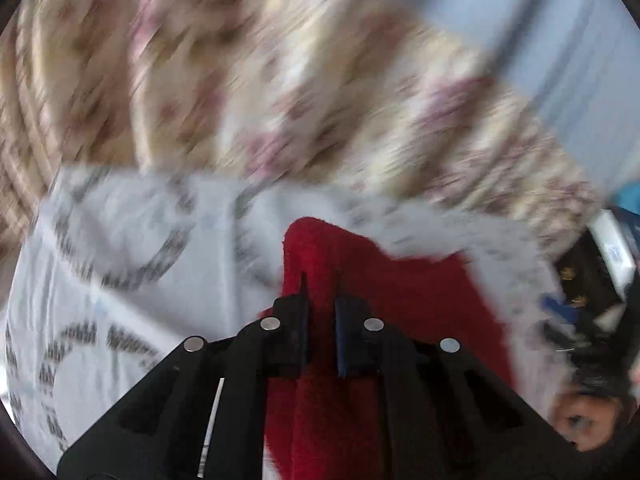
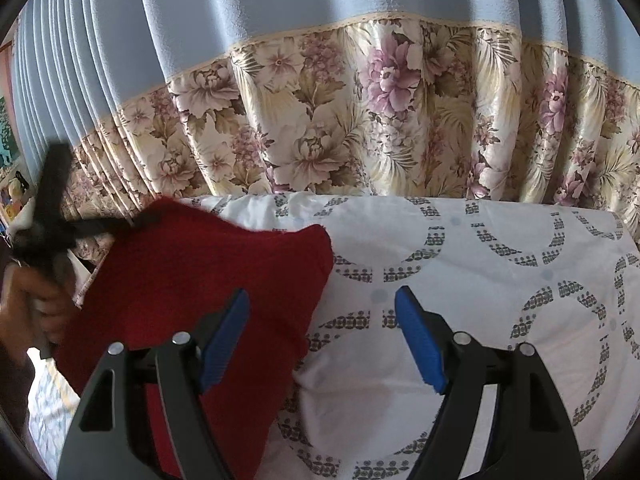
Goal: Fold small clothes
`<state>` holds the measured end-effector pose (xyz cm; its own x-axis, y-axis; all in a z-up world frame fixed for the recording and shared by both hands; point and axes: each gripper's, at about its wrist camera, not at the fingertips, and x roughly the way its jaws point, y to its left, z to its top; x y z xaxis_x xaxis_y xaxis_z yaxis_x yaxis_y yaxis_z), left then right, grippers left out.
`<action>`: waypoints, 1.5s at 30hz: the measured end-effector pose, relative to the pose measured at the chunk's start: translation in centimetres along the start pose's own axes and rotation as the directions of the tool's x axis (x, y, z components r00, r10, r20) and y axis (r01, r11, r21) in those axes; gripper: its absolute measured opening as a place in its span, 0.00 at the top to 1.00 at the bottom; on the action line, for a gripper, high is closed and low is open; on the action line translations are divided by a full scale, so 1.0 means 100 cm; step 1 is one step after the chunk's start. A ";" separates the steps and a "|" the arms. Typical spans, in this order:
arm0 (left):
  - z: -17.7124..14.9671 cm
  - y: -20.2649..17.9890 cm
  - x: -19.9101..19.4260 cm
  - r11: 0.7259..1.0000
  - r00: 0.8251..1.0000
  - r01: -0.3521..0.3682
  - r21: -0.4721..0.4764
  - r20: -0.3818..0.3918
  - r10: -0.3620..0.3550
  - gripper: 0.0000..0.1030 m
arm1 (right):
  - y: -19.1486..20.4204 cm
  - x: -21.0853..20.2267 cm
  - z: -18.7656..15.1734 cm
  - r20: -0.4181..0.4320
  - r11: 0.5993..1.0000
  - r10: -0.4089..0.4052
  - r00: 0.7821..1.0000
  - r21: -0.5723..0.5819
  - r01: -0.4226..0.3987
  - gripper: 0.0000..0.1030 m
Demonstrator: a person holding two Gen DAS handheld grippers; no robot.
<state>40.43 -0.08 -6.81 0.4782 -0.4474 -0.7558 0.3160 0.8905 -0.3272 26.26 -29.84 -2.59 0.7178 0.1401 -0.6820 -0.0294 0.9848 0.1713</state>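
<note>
- Left gripper (image 1: 322, 292): jaws clenched on an edge of the red knit garment (image 1: 360, 300); left wrist view is motion-blurred, so which edge or corner is pinched is unclear.
- Red knit garment (image 2: 192, 280): hangs partly lifted from that grip, its lower part draped on the bed sheet (image 2: 460, 280), white with grey ring print; it sits at the sheet's left side in the right wrist view.
- Right gripper (image 2: 322, 334): jaws spread wide, nothing between them, hovering over bare sheet just right of the garment's edge; its left pad overlaps the red fabric in view, contact unclear.
- Floral curtain (image 2: 360, 120) behind the bed.
- Step, as judged: first pick-up and spread, fold not started.
- Next move likely needs the right jaws to pinch a second edge so both can stretch it flat.
</note>
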 end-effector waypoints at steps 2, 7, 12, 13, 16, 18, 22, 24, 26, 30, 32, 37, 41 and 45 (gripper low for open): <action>-0.018 0.015 0.019 0.998 0.997 -0.063 0.011 -0.042 0.064 0.68 | 0.003 0.003 -0.001 -0.008 1.000 0.002 1.000 0.000 -0.002 0.26; -0.038 0.037 -0.001 0.990 0.991 -0.128 -0.061 0.036 0.131 0.31 | 0.011 0.009 -0.010 -0.031 1.000 0.008 0.999 -0.016 -0.009 0.26; -0.049 0.013 -0.051 0.970 0.965 -0.238 0.052 0.124 0.231 0.29 | 0.015 0.000 -0.017 -0.020 1.000 0.016 1.000 -0.024 -0.016 0.26; -0.051 0.006 -0.062 0.964 0.957 -0.259 0.060 0.149 0.248 0.25 | 0.015 -0.003 -0.017 -0.015 1.000 0.016 1.000 -0.025 -0.017 0.26; -0.057 -0.015 -0.098 0.953 0.935 -0.294 0.076 0.229 0.270 0.16 | 0.016 -0.013 -0.019 0.000 0.999 0.024 1.000 -0.023 -0.024 0.26; -0.063 -0.028 -0.117 0.963 0.939 -0.255 0.084 0.260 0.225 0.14 | 0.017 -0.020 -0.021 0.010 0.999 0.024 1.000 -0.025 -0.024 0.26; -0.081 -0.045 -0.107 0.964 0.959 -0.226 0.138 0.207 0.195 0.14 | 0.019 -0.026 -0.026 0.010 0.999 0.033 0.999 -0.025 -0.033 0.26; -0.092 -0.043 -0.087 0.957 0.960 -0.254 0.139 0.156 0.232 0.20 | 0.020 -0.027 -0.030 0.004 0.999 0.035 0.999 -0.022 -0.035 0.26; -0.106 -0.028 -0.066 0.956 0.960 -0.274 0.107 0.091 0.265 0.25 | 0.021 -0.028 -0.035 -0.004 0.999 0.038 0.999 -0.026 -0.038 0.26; -0.129 -0.012 -0.059 0.946 0.946 -0.315 0.080 0.110 0.306 0.20 | 0.022 -0.030 -0.047 -0.021 0.999 0.027 0.999 -0.035 -0.028 0.26; -0.135 -0.013 -0.061 0.939 0.939 -0.331 0.091 0.128 0.319 0.20 | 0.019 -0.030 -0.051 -0.029 0.999 0.020 0.999 -0.032 -0.021 0.26; -0.131 -0.023 -0.093 0.973 0.958 -0.223 0.057 0.198 0.208 0.21 | 0.021 -0.029 -0.054 -0.033 0.999 0.023 0.999 -0.023 -0.024 0.26; -0.127 -0.037 -0.112 0.989 0.960 -0.148 0.015 0.241 0.140 0.11 | 0.031 -0.027 -0.054 -0.012 1.000 0.022 1.000 -0.021 -0.023 0.26; -0.130 -0.051 -0.111 0.990 0.955 -0.140 0.005 0.266 0.134 0.07 | 0.038 -0.021 -0.050 0.005 1.000 0.012 1.000 -0.007 -0.012 0.20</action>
<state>22.87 1.42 -4.15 0.7167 -0.3296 -0.6146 0.2495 0.9441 -0.2153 21.20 -25.90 -4.08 0.7211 0.1512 -0.6762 -0.0428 0.9838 0.1742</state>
